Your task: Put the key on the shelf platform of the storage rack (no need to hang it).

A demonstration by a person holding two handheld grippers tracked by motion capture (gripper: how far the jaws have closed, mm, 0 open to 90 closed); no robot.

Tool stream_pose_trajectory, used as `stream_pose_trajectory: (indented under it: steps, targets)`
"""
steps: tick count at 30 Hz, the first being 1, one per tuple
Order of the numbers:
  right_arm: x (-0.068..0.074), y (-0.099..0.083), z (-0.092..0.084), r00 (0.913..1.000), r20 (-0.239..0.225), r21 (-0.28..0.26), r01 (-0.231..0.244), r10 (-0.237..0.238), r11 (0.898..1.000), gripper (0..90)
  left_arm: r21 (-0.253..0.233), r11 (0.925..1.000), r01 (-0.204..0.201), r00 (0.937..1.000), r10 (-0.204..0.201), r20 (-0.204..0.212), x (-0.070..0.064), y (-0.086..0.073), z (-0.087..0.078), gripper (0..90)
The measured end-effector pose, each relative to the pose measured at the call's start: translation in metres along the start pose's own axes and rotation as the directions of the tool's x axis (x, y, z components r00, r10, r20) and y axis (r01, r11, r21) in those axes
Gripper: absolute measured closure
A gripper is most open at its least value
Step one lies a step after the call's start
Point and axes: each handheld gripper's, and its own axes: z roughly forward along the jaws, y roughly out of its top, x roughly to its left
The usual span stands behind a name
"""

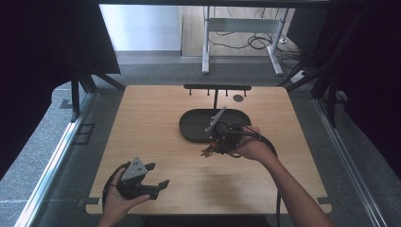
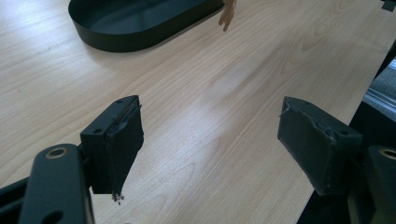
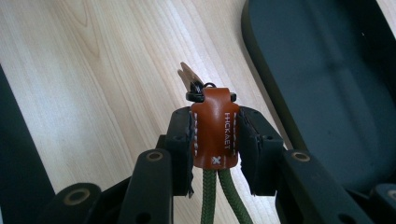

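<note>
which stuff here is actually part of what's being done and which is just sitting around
In play:
- brown leather key fob with green cord, clamped by the right gripper
- black oval tray, right beside it
- left gripper, fingers apart, holding nothing

Just lying about:
- black rack with pegs at the table's far edge
- small dark disc near the rack
</note>
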Motion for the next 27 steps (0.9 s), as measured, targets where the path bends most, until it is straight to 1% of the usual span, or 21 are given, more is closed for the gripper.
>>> stream_pose_trajectory:
  steps: [1,2,5,11,23,27]
  targets:
    - [-0.004,0.001,-0.002,1.0,0.007,0.001,-0.004,0.004,1.0,66.8,0.003,1.0,-0.002,1.0,0.002,0.001,0.0,0.0,0.0,22.5]
    - [-0.004,0.001,-0.002,1.0,0.007,0.001,-0.004,0.004,1.0,66.8,0.004,1.0,-0.003,1.0,0.003,0.001,0.0,0.0,0.001,22.5]
    - [-0.01,0.002,-0.004,0.9999,0.013,0.0,-0.007,0.007,1.0,66.8,0.003,1.0,-0.003,1.0,0.003,0.003,0.0,0.0,0.001,22.5]
    - [-0.017,0.005,-0.006,0.9994,0.026,0.002,-0.021,0.021,1.0,66.8,0.004,1.0,-0.001,1.0,0.001,0.0,0.001,-0.001,0.0,22.5]
    - [-0.033,0.01,-0.003,0.999,0.034,-0.005,-0.028,0.028,1.0,66.8,0.003,1.0,0.001,1.0,-0.001,0.002,0.002,-0.001,0.001,22.4]
    - [-0.037,0.013,-0.002,0.9986,0.036,0.0,-0.04,0.04,0.999,66.8,0.003,1.0,0.001,1.0,-0.001,0.002,0.002,-0.001,0.001,22.4]
